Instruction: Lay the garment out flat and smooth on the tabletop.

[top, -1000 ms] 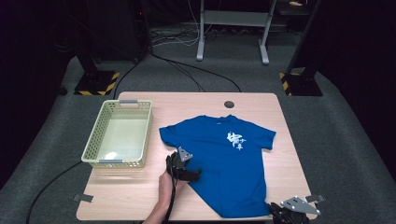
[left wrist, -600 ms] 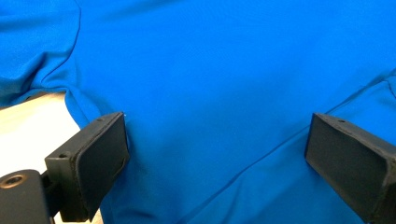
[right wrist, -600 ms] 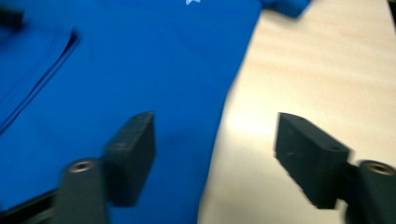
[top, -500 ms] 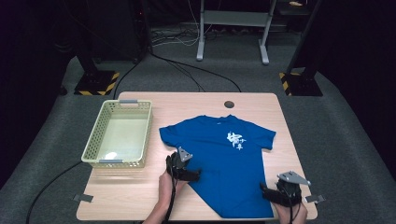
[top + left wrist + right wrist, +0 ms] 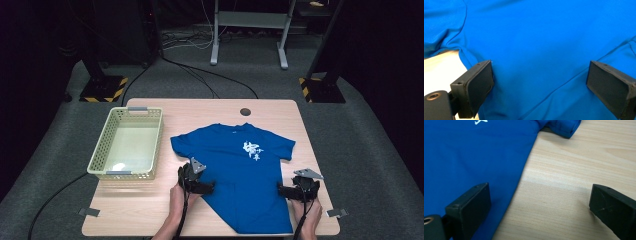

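Note:
A blue T-shirt (image 5: 240,170) with a white chest print lies spread flat on the wooden table (image 5: 130,210). My left gripper (image 5: 209,188) rests at the shirt's left side edge, below the sleeve. In the left gripper view its jaws stand wide open over the blue fabric (image 5: 536,37), and nothing is pinched. My right gripper (image 5: 283,191) sits at the shirt's right side edge. Its jaws have just been opening and now stand wide. One jaw is over the shirt's hem (image 5: 461,157) and the other over bare wood (image 5: 574,170).
A pale yellow plastic basket (image 5: 100,160) stands on the table's left half, with nothing in it. A round cable hole (image 5: 245,111) sits near the far edge. Bare wood borders the shirt at front left and along the right edge.
My right gripper has moved from the table's front right corner inward to the shirt's right edge, and its jaws now stand open. The left gripper and the shirt have stayed put.

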A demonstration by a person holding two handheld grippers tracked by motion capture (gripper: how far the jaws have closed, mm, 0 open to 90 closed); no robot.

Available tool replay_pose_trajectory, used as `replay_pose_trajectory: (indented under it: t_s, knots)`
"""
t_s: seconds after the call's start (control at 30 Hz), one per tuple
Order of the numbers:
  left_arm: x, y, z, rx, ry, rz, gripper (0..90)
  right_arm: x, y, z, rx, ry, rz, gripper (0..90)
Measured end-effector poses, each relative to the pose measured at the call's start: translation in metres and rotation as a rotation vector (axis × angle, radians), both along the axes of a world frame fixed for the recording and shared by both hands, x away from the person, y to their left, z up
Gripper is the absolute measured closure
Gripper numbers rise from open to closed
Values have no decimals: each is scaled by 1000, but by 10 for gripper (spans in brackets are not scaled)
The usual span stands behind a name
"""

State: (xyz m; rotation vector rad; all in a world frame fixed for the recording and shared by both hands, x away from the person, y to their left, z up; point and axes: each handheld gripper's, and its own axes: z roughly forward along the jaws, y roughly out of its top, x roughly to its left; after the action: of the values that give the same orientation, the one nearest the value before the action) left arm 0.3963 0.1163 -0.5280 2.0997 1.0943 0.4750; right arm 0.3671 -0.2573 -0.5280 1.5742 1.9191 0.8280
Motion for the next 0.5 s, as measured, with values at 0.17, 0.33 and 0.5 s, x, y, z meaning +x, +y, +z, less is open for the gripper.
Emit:
replay_pose_trajectory:
  t_s: [0.17,0.33,0.5]
  knots:
    - [-4,3,3,-38,-28,3,35,1,-2,0,20,14,1,26]
    - [-12,-9,24,-76,-69,-40,43,1,-2,0,21,14,1,28]
    - [-15,-44,32,-65,-43,-129,143,1,-2,0,22,14,2,29]
